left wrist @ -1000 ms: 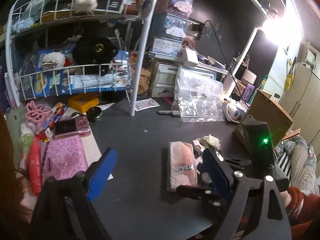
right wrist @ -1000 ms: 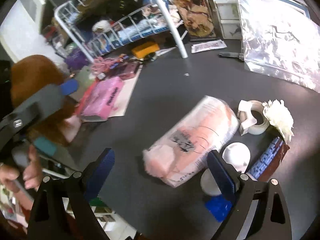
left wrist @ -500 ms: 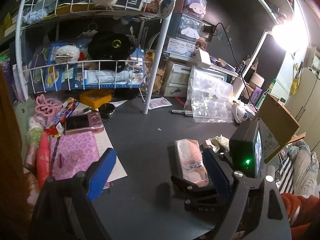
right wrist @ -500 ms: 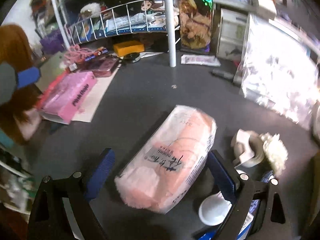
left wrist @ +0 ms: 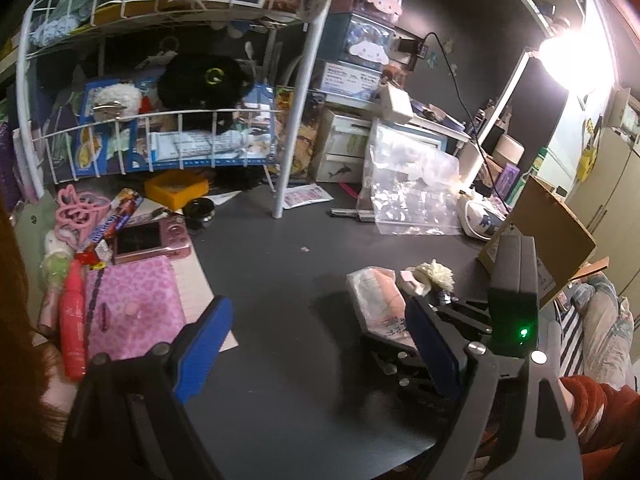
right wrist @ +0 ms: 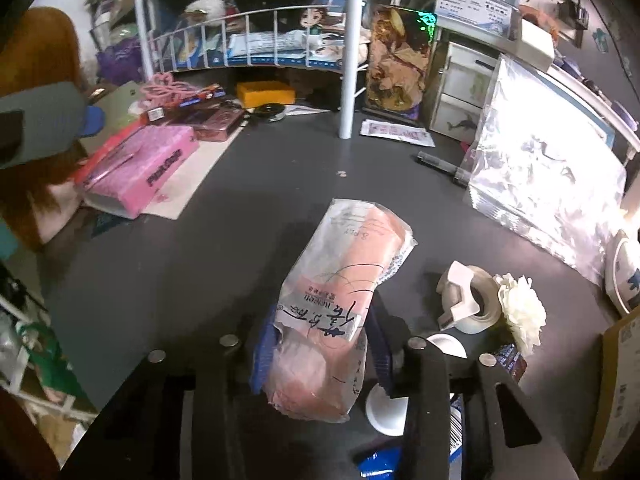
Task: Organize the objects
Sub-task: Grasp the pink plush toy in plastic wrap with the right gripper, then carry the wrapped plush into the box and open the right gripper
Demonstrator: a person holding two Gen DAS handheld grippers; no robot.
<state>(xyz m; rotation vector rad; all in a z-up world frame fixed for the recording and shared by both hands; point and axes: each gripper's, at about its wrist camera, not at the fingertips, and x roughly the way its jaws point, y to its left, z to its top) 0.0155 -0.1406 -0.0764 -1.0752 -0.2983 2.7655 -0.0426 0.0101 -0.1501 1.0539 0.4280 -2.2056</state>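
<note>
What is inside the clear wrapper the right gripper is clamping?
The clear wrapper holds a soft pink pack, probably tissues, with a printed label across its near end. The right gripper is shut on that end, so the pack's sides there and its underside are hidden.

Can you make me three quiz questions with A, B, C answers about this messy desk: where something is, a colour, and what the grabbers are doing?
1. Where does the yellow box sit?
A. Under the wire shelf
B. On the tape roll
C. Inside the clear bag

2. What colour is the camera?
A. Green
B. Pink
C. White

3. What is the right gripper doing?
A. Hanging open
B. Squeezing the tissue pack
C. Holding a pen

Answers: 1 A, it lies on the desk below the shelf. 2 B, its body is pink. 3 B, both fingers press the pack's sides, while the left gripper is open.
</note>
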